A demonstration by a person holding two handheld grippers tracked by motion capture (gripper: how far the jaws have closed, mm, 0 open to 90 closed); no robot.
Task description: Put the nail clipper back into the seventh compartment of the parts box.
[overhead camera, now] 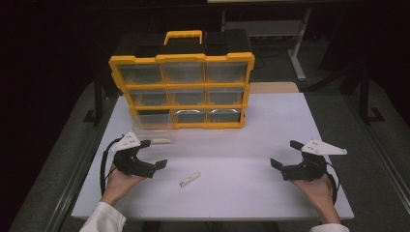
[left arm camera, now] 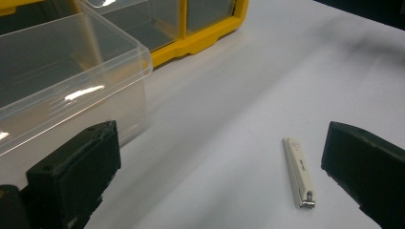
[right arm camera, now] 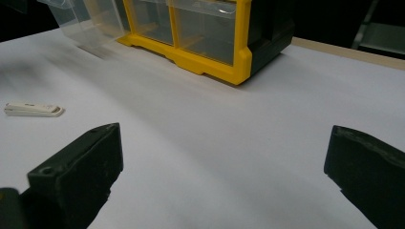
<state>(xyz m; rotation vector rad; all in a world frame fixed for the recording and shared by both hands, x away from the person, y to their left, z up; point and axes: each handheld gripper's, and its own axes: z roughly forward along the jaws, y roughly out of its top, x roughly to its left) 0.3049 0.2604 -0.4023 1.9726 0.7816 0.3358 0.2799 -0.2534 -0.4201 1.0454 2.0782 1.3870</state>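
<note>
The left gripper (overhead camera: 153, 155) is hovering with jaws spread wide (nothing held) near the slim white nail clipper (left arm camera: 299, 171) lying on the white table (overhead camera: 270, 135), beside the pulled-out clear plastic drawer (left arm camera: 71, 71). The pickup is beginning: next, probably straddling the clipper and closing. The right gripper (overhead camera: 285, 154) is also resting open.

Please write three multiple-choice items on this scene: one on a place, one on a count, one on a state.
1. Where does the nail clipper lie?
A. in a drawer
B. on the white table, between the grippers
C. atop the organizer

2. How many drawer rows does the yellow organizer have?
A. two
B. three
C. five

3. How is the left gripper?
A. open, holding nothing
B. shut on the clipper
C. shut on a drawer

Key: B, it rests on bare tabletop; B, three rows show; A, its jaws stand apart.
</note>
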